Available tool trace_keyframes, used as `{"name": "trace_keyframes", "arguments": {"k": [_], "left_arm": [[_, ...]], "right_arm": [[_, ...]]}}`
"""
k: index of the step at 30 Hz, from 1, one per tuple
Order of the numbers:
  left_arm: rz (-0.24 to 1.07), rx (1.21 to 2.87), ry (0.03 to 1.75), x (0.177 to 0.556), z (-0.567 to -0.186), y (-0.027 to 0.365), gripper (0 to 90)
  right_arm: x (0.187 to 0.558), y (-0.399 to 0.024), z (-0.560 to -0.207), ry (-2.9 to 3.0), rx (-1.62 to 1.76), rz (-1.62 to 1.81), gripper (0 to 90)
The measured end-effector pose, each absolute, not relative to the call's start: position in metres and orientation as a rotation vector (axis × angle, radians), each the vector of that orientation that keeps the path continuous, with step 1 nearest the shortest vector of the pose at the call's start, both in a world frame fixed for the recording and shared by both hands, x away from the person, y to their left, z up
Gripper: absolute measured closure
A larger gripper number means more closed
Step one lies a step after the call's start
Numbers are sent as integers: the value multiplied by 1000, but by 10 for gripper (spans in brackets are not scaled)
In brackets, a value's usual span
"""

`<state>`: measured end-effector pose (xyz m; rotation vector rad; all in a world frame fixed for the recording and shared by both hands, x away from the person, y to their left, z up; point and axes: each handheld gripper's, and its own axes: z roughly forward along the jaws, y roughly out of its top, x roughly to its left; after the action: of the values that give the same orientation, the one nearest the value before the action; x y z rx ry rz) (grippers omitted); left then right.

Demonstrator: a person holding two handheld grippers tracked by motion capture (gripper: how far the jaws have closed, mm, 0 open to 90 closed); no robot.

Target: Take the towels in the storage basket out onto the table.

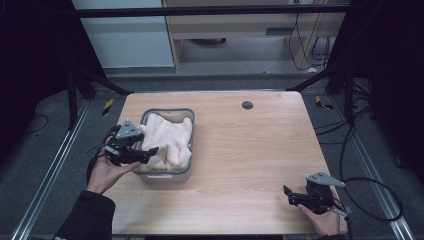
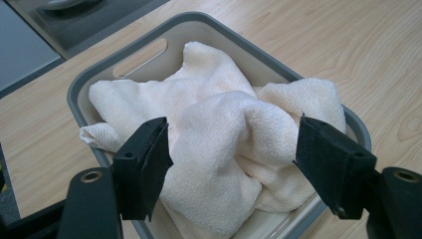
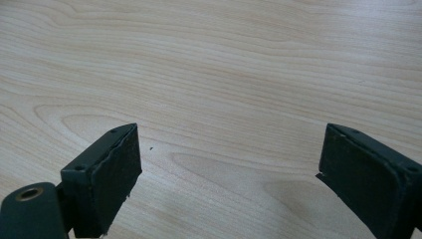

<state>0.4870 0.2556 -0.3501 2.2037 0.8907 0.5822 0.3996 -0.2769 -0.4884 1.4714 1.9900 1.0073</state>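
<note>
Even overhead light; dark surroundings; close views sharp.

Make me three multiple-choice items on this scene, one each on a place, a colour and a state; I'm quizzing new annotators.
1. Where does the towel lie?
A. in the bin
B. flat on the table
C. on the floor
2. What colour is the towel?
A. blue
B. cream
C. red
3. How does the left tool stand?
A. shut on the towel
B. shut and empty
C. open above the towel

Answers: 1 A, the towel is bunched inside the grey bin. 2 B, it looks pale cream in both views. 3 C, the jaws stand wide apart with the towel below.
</note>
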Motion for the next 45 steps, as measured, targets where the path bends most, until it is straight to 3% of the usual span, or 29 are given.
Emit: {"name": "trace_keyframes", "arguments": {"k": [45], "left_arm": [[473, 2366, 960, 534, -370, 209, 207]], "right_arm": [[402, -274, -491, 2046, 1462, 986, 85]]}}
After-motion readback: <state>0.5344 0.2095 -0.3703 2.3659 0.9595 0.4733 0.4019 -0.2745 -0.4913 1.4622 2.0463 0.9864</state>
